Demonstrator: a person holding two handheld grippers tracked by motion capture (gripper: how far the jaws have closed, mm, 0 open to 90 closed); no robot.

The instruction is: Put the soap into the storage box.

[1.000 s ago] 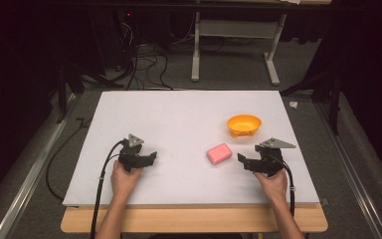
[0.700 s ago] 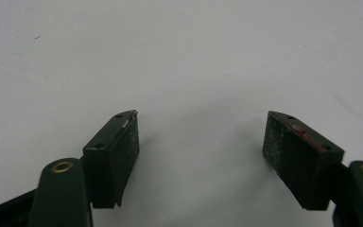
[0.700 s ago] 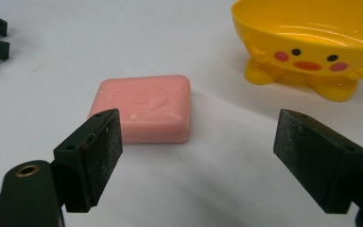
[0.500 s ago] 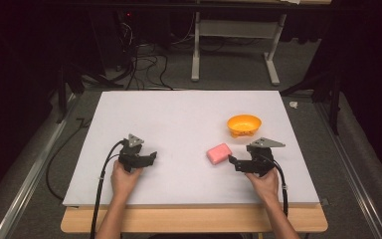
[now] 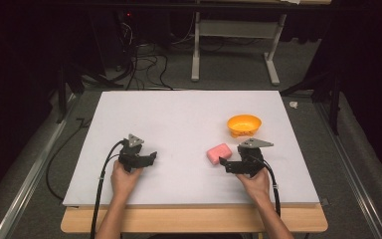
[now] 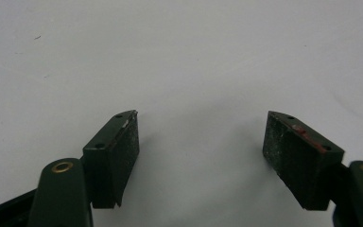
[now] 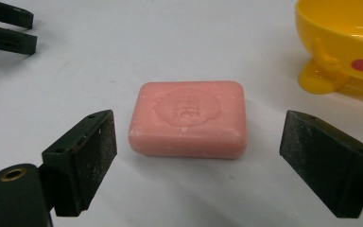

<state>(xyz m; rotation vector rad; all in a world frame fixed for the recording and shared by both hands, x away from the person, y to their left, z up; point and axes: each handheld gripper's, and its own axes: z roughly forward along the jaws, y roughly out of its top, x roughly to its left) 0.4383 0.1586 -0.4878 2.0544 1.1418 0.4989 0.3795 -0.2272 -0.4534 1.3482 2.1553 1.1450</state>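
A pink bar of soap [image 5: 219, 153] lies flat on the white board [image 5: 179, 114], right of centre. My right gripper [image 5: 227, 164] is just in front of it, low over the board. In the right gripper view the soap [image 7: 187, 118] lies a little ahead of the gripper [image 7: 198, 130], in line with the gap between its pads, and neither pad touches it. Its jaws have just been opening and now stand wide. My left gripper [image 5: 150, 158] rests at the board's left front. In its own view that gripper [image 6: 201, 123] is open over bare board.
A yellow footed bowl [image 5: 244, 124] stands behind and to the right of the soap; it appears as the bowl [image 7: 345, 42] at the upper right of the right gripper view. A black cable [image 5: 102, 174] trails from the left gripper. The board's front edge [image 5: 189, 204] is near both hands.
My right hand has slid left along the board to just in front of the soap, and its jaws stand wider apart. The left hand and gripper have stayed put.
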